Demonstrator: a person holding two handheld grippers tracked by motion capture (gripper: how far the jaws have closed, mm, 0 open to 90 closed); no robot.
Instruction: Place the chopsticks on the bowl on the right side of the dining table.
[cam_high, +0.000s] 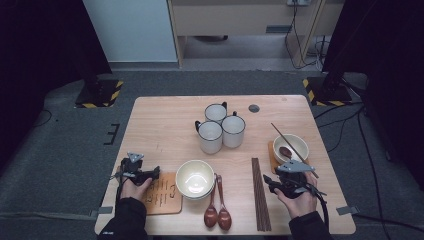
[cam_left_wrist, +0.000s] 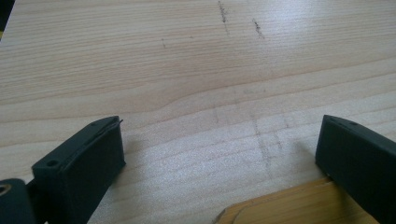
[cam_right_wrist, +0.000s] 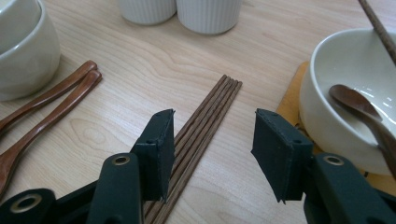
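Hovered over the chopsticks (cam_right_wrist: 205, 123) near the table's (cam_high: 165, 120) front edge, right gripper (cam_right_wrist: 212, 154) fingers apart, gripping nothing. Flanked by a bowl (cam_right_wrist: 345, 93) toward the right edge. Left gripper (cam_left_wrist: 219, 154) fingers wide, empty, near the front-left corner.

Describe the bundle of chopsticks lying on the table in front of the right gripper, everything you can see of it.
The chopsticks are thin, dark brown sticks, wood by the look, lying flat and side by side in a tight, straight row on the table. In the high view they run from near the front edge toward the mugs, between the two wooden spoons and the right-hand bowl. The right gripper hovers over their near part, jaws apart, not gripping them.
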